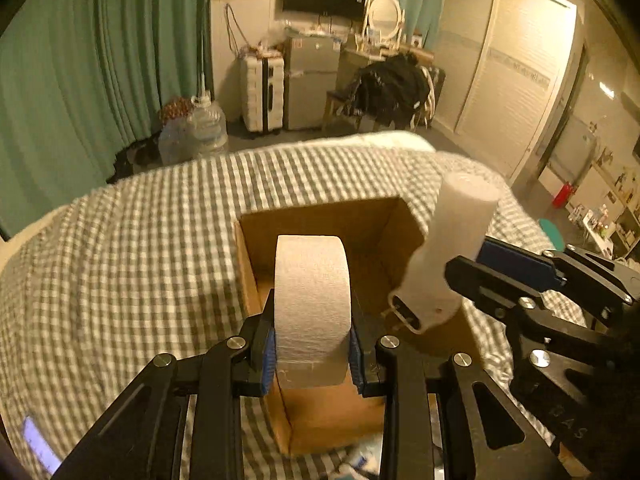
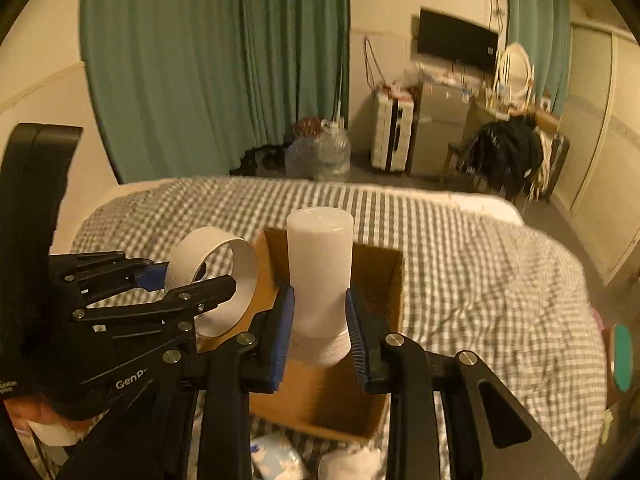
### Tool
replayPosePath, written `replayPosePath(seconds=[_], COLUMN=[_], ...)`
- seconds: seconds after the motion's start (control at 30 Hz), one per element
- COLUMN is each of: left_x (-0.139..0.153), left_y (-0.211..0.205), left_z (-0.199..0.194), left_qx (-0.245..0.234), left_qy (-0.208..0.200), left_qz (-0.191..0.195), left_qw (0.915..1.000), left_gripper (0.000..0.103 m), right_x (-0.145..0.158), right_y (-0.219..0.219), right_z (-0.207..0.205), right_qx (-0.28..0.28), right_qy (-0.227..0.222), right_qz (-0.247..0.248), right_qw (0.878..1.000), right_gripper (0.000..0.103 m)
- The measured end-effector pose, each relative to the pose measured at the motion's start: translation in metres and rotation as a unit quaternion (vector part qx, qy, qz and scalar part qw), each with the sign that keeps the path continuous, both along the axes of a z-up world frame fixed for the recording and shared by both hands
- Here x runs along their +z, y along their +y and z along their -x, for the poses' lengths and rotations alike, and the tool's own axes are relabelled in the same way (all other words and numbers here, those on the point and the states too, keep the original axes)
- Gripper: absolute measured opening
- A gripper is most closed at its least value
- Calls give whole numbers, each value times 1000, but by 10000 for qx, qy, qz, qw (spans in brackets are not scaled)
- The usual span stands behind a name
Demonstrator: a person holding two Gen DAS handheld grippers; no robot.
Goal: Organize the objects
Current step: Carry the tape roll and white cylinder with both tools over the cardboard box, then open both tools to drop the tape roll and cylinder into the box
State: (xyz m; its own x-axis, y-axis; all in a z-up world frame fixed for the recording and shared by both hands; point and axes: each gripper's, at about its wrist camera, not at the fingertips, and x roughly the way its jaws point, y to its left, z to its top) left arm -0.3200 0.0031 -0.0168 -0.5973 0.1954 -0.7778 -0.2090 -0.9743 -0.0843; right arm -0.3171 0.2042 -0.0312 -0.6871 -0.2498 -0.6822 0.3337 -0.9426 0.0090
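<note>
Left claw [image 1: 312, 350] clamped on one tape roll [image 1: 312, 304], right claw [image 2: 320, 338] on one white bottle [image 2: 320, 276], over one cardboard box [image 1: 320, 420].

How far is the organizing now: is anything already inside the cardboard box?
Nothing shows in the visible part of the cardboard box. In hand: the left claw grips a white tape roll, and the right claw grips a white bottle, both above the box. Left: release both, then gather the white items on the checkered bedspread.
</note>
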Motion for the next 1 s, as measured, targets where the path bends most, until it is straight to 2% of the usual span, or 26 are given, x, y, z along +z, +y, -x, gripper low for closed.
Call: replayPosePath(seconds=[0.1, 0.13, 0.17, 0.37, 0.53, 0.57, 0.6, 0.67, 0.7, 0.83, 0.9, 1.0], left_x=[-24, -30, -37, -63, -70, -68, -64, -52, -42, -10, 13, 48], left_y=[3, 5, 7, 22, 31, 31, 33, 32, 32, 28, 25, 19], left_z=[18, 19, 25, 29, 31, 29, 27, 19, 13, -1, -15, -40], left_qx=[-19, -24, -25, -135, -173, -178, -181, -139, -115, -52, 11, 65], left_qy=[-164, -177, -210, -302, -463, -467, -438, -323, -214, -53, 104, 420], left_qz=[31, 49, 83, 186, 192, 204, 226, 260, 245, 276, 324, 356], left_qw=[9999, 9998, 9997, 9993, 9986, 9985, 9986, 9990, 9994, 9996, 9994, 9985], left_gripper=[29, 29, 29, 29, 31, 36, 52, 74, 79, 79, 81, 94], right_x=[-33, -43, -51, -87, -89, -88, -84, -76, -68, -38, -22, 11], right_y=[3, 5, 7, 22, 36, 38, 40, 47, 51, 62, 65, 70], right_z=[25, 33, 37, 71, 67, 67, 63, 57, 52, 30, 14, -15], right_qx=[7, -1, 0, -59, -120, -145, -177, -242, -285, -447, -498, -574], right_qy=[-231, -305, -360, -607, -649, -640, -626, -575, -528, -314, -202, 54], right_qz=[-35, -37, -4, -16, 132, 132, 131, 150, 166, 190, 192, 209], right_qw=[9997, 9995, 9994, 9981, 9977, 9978, 9978, 9979, 9981, 9983, 9984, 9981], right_gripper=[23, 12, 9, 9, 9, 9, 9, 10, 12, 37, 41, 56])
